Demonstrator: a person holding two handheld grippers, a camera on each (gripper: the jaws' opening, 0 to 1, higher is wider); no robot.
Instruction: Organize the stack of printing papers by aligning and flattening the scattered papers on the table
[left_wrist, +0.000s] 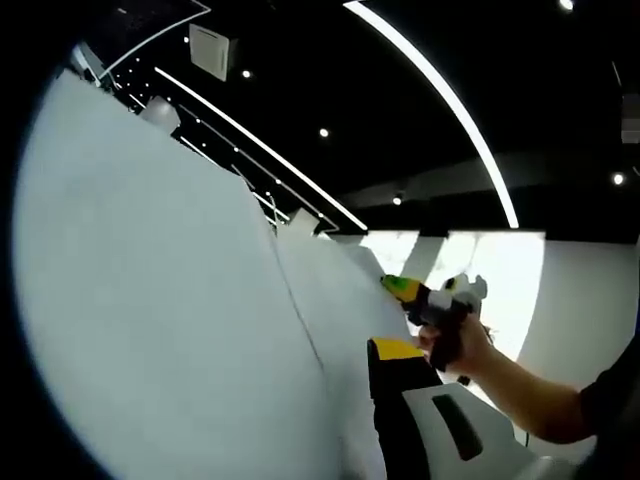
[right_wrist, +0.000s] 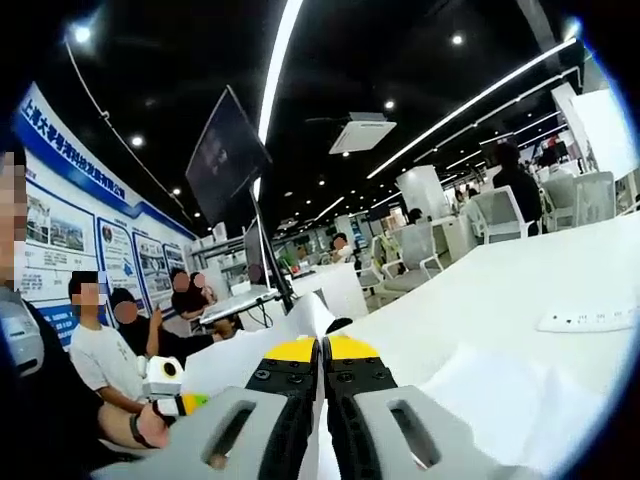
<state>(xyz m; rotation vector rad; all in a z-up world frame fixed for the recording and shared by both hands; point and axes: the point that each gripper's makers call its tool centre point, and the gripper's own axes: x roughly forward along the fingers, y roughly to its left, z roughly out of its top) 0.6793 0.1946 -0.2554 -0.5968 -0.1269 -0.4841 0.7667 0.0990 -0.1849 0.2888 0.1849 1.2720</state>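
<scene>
Clearly, papers: a large white stack of papers stands raised in the left gripper view, close to the lens; one sheet edge runs slanting across it.
Left gripper: the left gripper shows one yellow-tipped jaw lying against the paper; its second jaw is behind the sheets, so whether the jaws are closed on the paper cannot be told.
Right gripper: the right gripper has its two yellow-tipped jaws pressed together, with a thin white paper edge running in the line between them (it seems pinched there).
Other gripper seen: in the left gripper view a hand holds the second tool, with a green and yellow tip, just beside the paper edge; in the right gripper view a hand with a white tool comes in at lower left.
Containers: none can be made out in either view.
Surface: a white table lies to the right, with loose white sheets on it and a flat white object, too small to identify.
Room: dark ceiling with long light strips, a dark monitor on a pole, white chairs, a blue wall board, several seated people.
Hidden: the lower end of the paper stack is cut off by the picture edge.
</scene>
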